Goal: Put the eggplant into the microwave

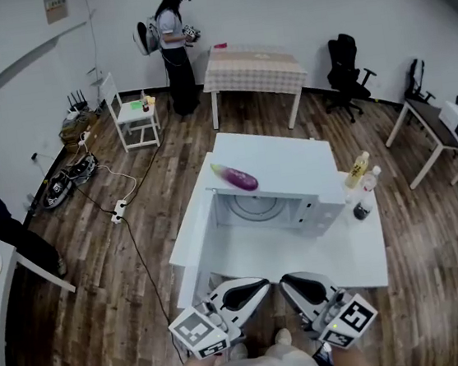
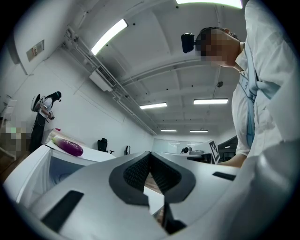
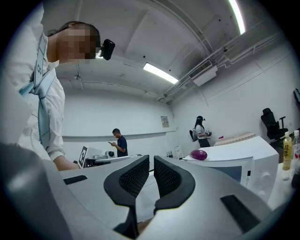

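1. A white table (image 1: 337, 256) stood on the wood floor (image 1: 138, 255).
2. A microwave (image 1: 285, 167) sat on it, door open.
3. Just right of the microwave stood two bottles (image 1: 358, 170) and a small dark thing (image 1: 360, 211).

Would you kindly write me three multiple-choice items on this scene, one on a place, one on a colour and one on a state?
1. Where does the eggplant lie?
A on top of the microwave; B inside it; C beneath it.
2. What colour is the eggplant?
A green; B purple; C white.
3. How is the right tool?
A wide open; B shut on the eggplant; C shut and empty.

Key: 1 A, it rests on the microwave's white top; 2 B, its skin shows purple in all three views; 3 C, its jaws stand together with nothing between them.
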A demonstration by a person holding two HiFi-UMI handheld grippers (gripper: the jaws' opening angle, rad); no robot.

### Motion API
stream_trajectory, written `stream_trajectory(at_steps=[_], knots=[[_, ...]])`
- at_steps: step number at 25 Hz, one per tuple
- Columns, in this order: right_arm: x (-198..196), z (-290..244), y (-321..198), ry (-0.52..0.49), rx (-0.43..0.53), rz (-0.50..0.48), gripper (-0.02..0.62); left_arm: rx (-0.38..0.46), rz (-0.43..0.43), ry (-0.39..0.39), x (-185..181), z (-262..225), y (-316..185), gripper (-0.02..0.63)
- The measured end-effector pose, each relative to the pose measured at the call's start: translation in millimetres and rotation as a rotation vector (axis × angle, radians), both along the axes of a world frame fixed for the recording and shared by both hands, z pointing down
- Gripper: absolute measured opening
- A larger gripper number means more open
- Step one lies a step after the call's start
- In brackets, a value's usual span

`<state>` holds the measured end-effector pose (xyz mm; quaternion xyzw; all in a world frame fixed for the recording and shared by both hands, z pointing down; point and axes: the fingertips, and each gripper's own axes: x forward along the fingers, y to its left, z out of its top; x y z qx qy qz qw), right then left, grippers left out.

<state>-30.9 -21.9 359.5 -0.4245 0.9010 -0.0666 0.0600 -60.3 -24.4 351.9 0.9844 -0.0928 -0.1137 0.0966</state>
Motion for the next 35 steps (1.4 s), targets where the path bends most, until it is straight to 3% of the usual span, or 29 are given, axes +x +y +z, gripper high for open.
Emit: stream_trajectory(at_steps=[20,35], knots=[[35.2,4.1,-84.5,0.11,0.014,-0.166,0.037,0.026,-0.202,-0.005,38.0,2.0,-74.5,0.002],[31.2,14.0,-151.4,0.213,0.031,-0.185,0.037,0.018,-0.301,-0.004,34.6,12.7,-122.2,0.002]])
